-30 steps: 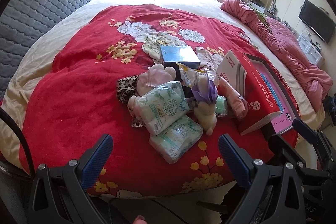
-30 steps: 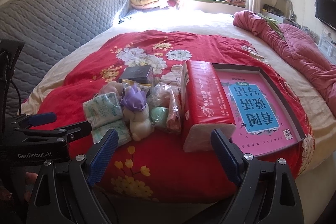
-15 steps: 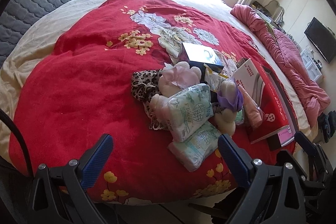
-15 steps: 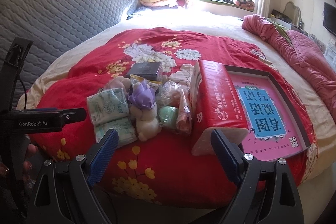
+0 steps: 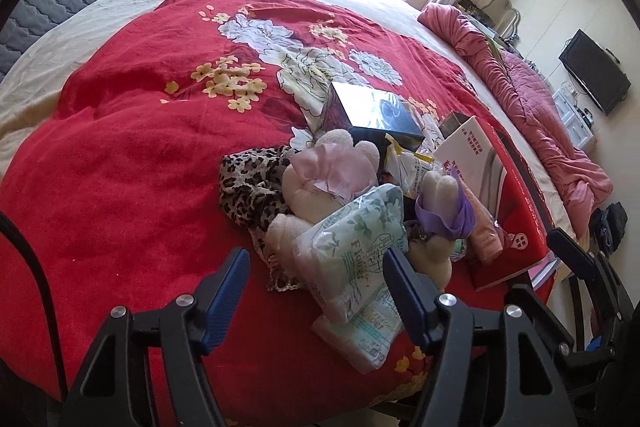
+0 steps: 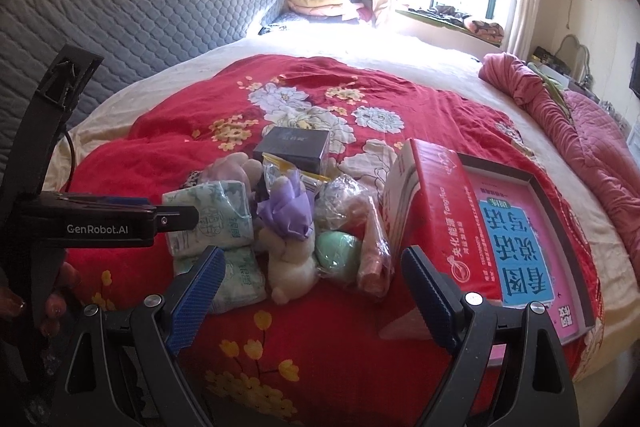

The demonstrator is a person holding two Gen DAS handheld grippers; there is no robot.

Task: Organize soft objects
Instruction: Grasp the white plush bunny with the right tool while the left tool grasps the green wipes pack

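While the soft things lie heaped near the front edge of the red floral quilt (image 5: pixel 120 155), I note the upper tissue pack (image 5: pixel 352 239) sitting just ahead of my left gripper (image 5: pixel 316 285), a little right of its midline, overlapped in view by the right finger. I see no pad pressing it; the jaws are closing at about middle width. A second tissue pack (image 5: pixel 360 331) lies under it, nearer me. Left of the packs is a pink-dressed plush (image 5: pixel 328 175) with a leopard-print cloth (image 5: pixel 248 183) further left; right of them, a purple-dressed plush (image 5: pixel 440 211).

In the right wrist view that purple-dressed plush (image 6: pixel 288 239) lies ahead of my right gripper (image 6: pixel 316 295), between the fingers' lines, apart from both pads, with a green soft ball (image 6: pixel 336 253) and a clear bag (image 6: pixel 360 227) beside it. Those jaws stand wide with nothing in them. To the right stand a red box (image 6: pixel 440 223) and a pink-topped tray (image 6: pixel 528 227); a dark box (image 6: pixel 294 145) lies beyond the heap.
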